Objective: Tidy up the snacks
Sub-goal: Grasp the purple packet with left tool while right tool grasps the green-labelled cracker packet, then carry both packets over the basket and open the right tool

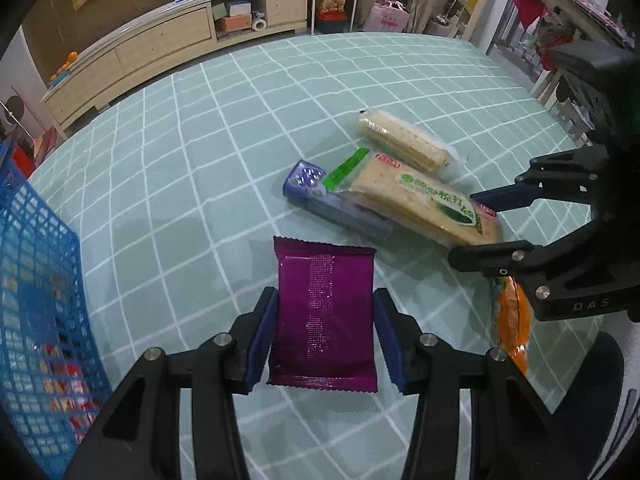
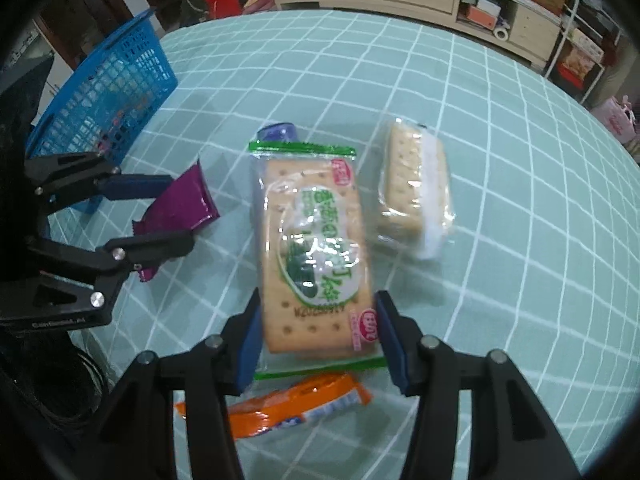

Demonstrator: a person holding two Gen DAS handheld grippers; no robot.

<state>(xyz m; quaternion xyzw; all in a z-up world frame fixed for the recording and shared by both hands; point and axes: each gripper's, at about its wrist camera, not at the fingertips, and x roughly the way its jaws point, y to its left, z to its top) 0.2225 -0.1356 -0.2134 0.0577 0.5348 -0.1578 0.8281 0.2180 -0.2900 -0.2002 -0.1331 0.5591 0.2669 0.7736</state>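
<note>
Left gripper (image 1: 324, 336), pointing steeply down, is clamped on a purple packet (image 1: 324, 316): its two blue pads press the packet's long edges. In the right wrist view the same gripper (image 2: 182, 216) appears at the left with the packet (image 2: 180, 208) between its fingers, the packet's far end tilted above the table. Right gripper (image 2: 318, 334) is likewise closed, on a cracker pack (image 2: 316, 252) with green print and green end seals; its pads bear on both sides of the pack's near end. Seen from the left wrist, that gripper (image 1: 478, 226) enters from the right, its fingers straddling the pack (image 1: 424, 204).

Beneath the cracker pack's far end lies a blue-violet pack (image 1: 320, 196), partly covered. Just beyond it, toward the table's far edge, lies a clear-wrapped cracker stack (image 1: 404, 144), apart from both grippers. An orange packet (image 2: 280, 404) lies on the table directly under the right gripper, near the table's near edge.

A blue basket (image 1: 36, 288) of mesh plastic stands at the table's left edge, beside the left gripper; coloured items show through its wall but cannot be identified. The table (image 1: 200, 160) carries a pale green cloth with a white grid. A sideboard (image 1: 160, 40) stands beyond the far edge.
</note>
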